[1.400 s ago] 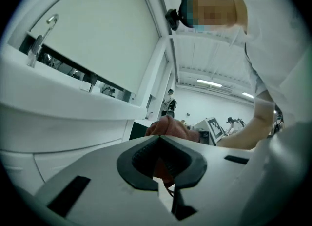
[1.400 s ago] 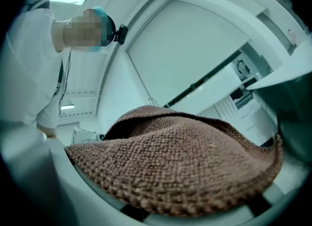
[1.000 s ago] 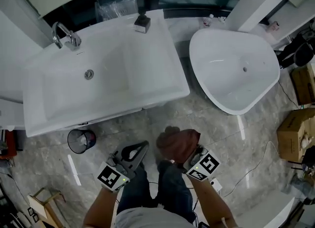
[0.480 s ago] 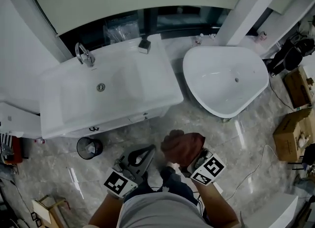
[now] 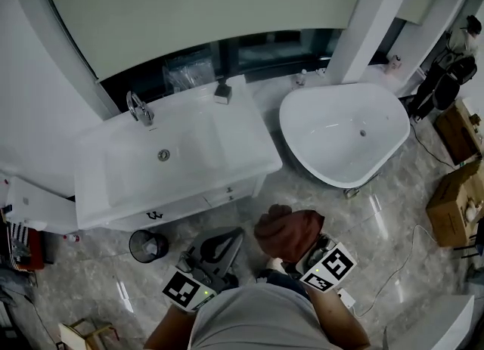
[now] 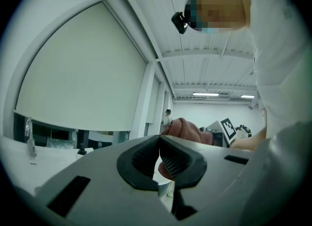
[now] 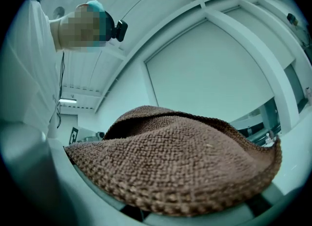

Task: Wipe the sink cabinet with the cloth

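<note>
Clamping cloth (image 5: 289,232), right claw (image 5: 302,245), bin (image 5: 148,246) beside cabinet (image 5: 206,203)

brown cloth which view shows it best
Right gripper view: the cloth fills the frame, weave sharp. Head view shows it small and bunched from above; left gripper view, only a small lump.

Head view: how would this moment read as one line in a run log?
left gripper: shut, empty | right gripper: shut on brown cloth | sink cabinet: apart from cloth | wiping: not yet begun
</note>
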A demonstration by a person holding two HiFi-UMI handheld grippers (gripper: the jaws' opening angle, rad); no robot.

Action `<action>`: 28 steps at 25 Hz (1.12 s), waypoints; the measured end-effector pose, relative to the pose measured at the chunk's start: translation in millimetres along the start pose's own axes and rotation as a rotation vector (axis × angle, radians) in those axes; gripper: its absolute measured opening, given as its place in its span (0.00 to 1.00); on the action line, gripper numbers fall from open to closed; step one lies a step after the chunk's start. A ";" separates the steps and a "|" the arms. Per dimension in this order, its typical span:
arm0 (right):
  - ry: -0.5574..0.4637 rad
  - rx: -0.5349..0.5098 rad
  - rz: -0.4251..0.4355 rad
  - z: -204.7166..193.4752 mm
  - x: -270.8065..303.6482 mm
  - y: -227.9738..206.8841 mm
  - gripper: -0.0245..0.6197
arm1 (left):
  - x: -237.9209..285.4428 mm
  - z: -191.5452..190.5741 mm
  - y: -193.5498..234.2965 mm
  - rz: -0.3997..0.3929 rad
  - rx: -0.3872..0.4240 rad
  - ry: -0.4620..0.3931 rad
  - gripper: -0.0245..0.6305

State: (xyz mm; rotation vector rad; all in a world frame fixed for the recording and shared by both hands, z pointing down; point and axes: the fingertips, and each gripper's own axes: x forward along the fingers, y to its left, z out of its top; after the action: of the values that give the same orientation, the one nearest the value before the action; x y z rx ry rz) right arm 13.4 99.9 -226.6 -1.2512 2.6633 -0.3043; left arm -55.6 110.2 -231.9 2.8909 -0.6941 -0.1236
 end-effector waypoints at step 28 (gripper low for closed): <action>-0.006 -0.055 -0.035 5.4 -8.8 2.7 0.11 | -13.3 -0.4 5.8 0.045 0.000 -0.038 0.05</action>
State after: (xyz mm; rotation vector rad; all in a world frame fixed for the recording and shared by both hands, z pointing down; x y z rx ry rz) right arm 18.2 107.7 -231.8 -1.3139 2.6642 -0.2338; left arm -69.9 111.3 -229.9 2.8772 -0.7657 -0.1728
